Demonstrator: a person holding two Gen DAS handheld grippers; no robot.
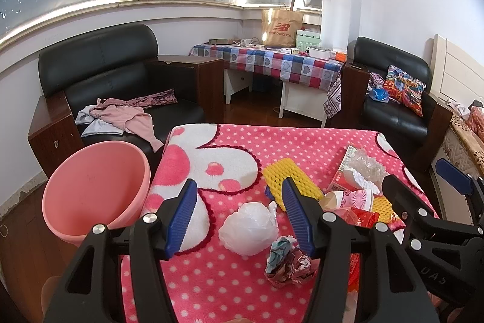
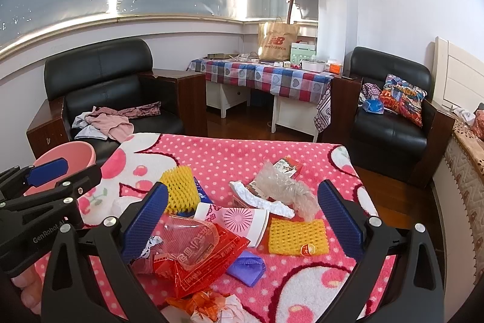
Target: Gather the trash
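Trash lies scattered on a table under a pink dotted blanket (image 1: pixel 230 147). In the left wrist view my left gripper (image 1: pixel 239 217) is open above a white crumpled plastic bag (image 1: pixel 249 227), touching nothing. A crumpled paper ball (image 1: pixel 287 262) lies just in front of it and a yellow foam net (image 1: pixel 290 180) behind. In the right wrist view my right gripper (image 2: pixel 243 217) is open over a pink-and-white paper cup (image 2: pixel 242 220) and a red wrapper (image 2: pixel 205 256), with nothing between its pads. A pink bin (image 1: pixel 96 189) stands off the table's left edge.
More trash sits near the right gripper: two yellow foam nets (image 2: pixel 298 235), a purple scrap (image 2: pixel 246 267), bubble wrap (image 2: pixel 281 189), white foam (image 2: pixel 260 200). Black armchairs (image 1: pixel 115 74) and a checked-cloth desk (image 1: pixel 272 62) stand beyond the table. The left gripper (image 2: pixel 65 171) shows at the right wrist view's left edge.
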